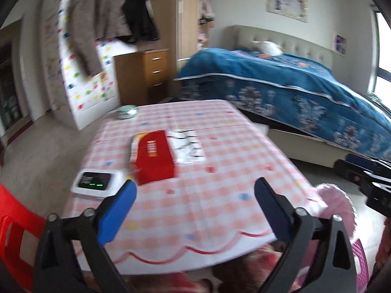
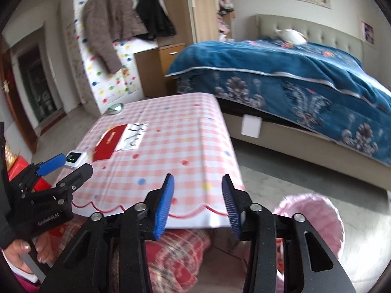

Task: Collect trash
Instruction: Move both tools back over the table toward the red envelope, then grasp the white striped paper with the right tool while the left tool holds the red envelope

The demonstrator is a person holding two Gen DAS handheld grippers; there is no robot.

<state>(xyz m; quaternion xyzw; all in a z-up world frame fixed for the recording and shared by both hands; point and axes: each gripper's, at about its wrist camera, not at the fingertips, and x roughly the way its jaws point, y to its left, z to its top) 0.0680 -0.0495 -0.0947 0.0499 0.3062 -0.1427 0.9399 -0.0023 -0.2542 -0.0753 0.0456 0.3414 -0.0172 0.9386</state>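
Note:
A flat red box (image 1: 155,158) (image 2: 108,142) lies on the pink checked tablecloth (image 1: 207,195) (image 2: 176,146), with a white printed sheet (image 1: 188,146) (image 2: 133,136) beside it. My left gripper (image 1: 195,185) hovers over the table's near edge, open wide, with nothing between its blue pads. My right gripper (image 2: 198,179) is open over the near right corner of the table and holds nothing. In the right wrist view, the left gripper (image 2: 63,164) appears at the left, held by a hand (image 2: 22,251). A pink bin (image 1: 334,195) (image 2: 315,210) stands on the floor by that corner.
A white device with green lights (image 1: 96,179) (image 2: 77,157) lies near the box. A green dish (image 1: 127,111) sits at the table's far corner. A red plastic stool (image 1: 17,219) is at the left. The bed with a blue cover (image 1: 281,83) (image 2: 281,73) stands right of the table.

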